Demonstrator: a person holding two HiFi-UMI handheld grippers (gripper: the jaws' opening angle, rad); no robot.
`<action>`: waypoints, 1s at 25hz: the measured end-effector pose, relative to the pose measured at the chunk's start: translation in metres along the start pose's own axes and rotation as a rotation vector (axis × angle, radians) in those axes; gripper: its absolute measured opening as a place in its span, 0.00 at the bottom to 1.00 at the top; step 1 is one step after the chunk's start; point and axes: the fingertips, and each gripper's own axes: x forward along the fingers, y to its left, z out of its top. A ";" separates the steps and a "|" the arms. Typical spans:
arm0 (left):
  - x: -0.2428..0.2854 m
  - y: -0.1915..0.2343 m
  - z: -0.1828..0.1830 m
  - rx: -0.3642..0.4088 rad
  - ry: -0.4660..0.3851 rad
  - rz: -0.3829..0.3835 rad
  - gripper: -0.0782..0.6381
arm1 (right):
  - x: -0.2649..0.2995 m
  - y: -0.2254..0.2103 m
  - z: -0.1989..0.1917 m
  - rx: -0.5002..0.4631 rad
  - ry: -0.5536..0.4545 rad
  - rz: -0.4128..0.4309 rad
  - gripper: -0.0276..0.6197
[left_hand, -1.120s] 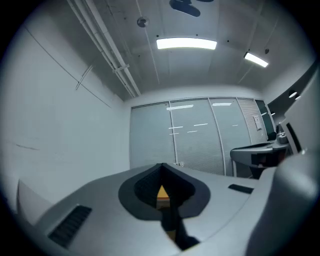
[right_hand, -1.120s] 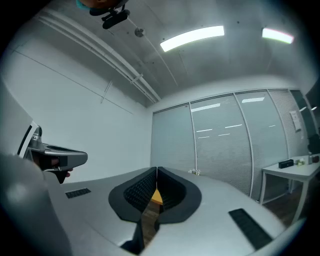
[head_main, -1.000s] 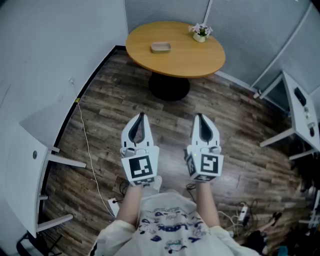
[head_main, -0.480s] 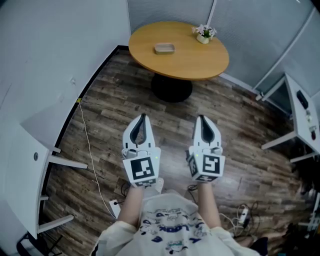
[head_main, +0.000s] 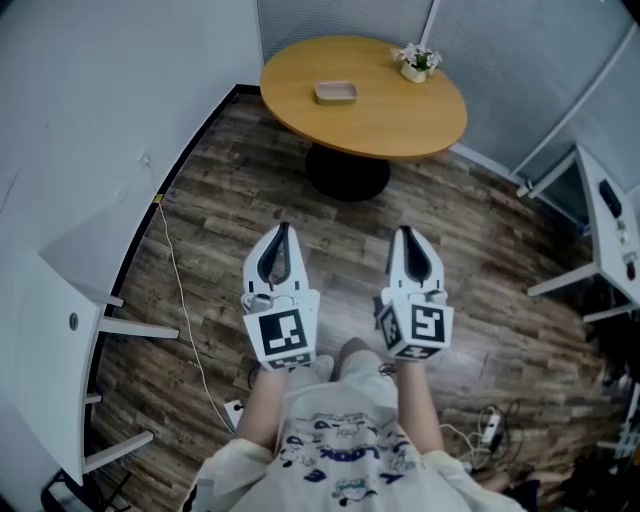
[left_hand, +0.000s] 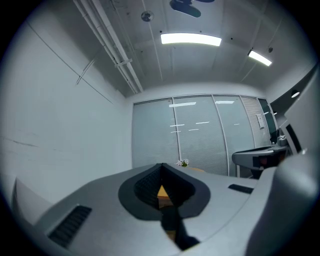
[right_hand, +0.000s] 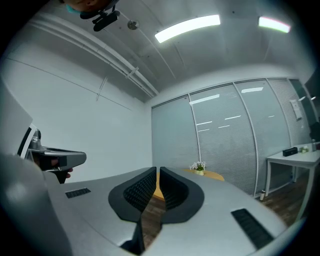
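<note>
While the person is standing on the wooden floor (head_main: 230, 200), the head view is showing the left gripper (head_main: 280, 232) and the right gripper (head_main: 404, 232) being held side by side in front of the body, both pointing forward. Neither is carrying anything, which is probably why they are being held level and parallel. Well ahead of both sets of fingertips, the round table (head_main: 400, 115) is standing with a small dish (head_main: 336, 93) beyond the left tips and a flower pot (head_main: 416, 62) beyond the right ones. A cable (head_main: 178, 290) is trailing over the boards on the outer side of the left fingers.

Looking along the left gripper (left_hand: 161, 166), its own view is showing the fingers (left_hand: 145, 186) pressing together at the tips with nothing between them. An orange sliver of the round table (left_hand: 162, 192) is peeking through the hollow behind the tips, and the flower pot (left_hand: 183, 163) is sitting far off, just right of them.

Along the right gripper (right_hand: 158, 171), the fingers (right_hand: 172, 189) are lying almost against each other, a thin slit apart, pinching nothing. The round table (right_hand: 216, 175) and flower pot (right_hand: 199, 166) are showing past the tips, slightly to the right.
</note>
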 end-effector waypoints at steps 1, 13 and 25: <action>0.004 0.002 -0.002 -0.006 0.005 0.002 0.11 | 0.004 0.000 -0.001 0.004 0.008 0.003 0.05; 0.090 0.018 -0.025 -0.016 0.056 0.037 0.11 | 0.097 -0.022 -0.020 0.018 0.044 0.029 0.05; 0.244 0.021 -0.011 -0.006 0.057 0.112 0.11 | 0.260 -0.076 -0.009 0.015 0.048 0.105 0.05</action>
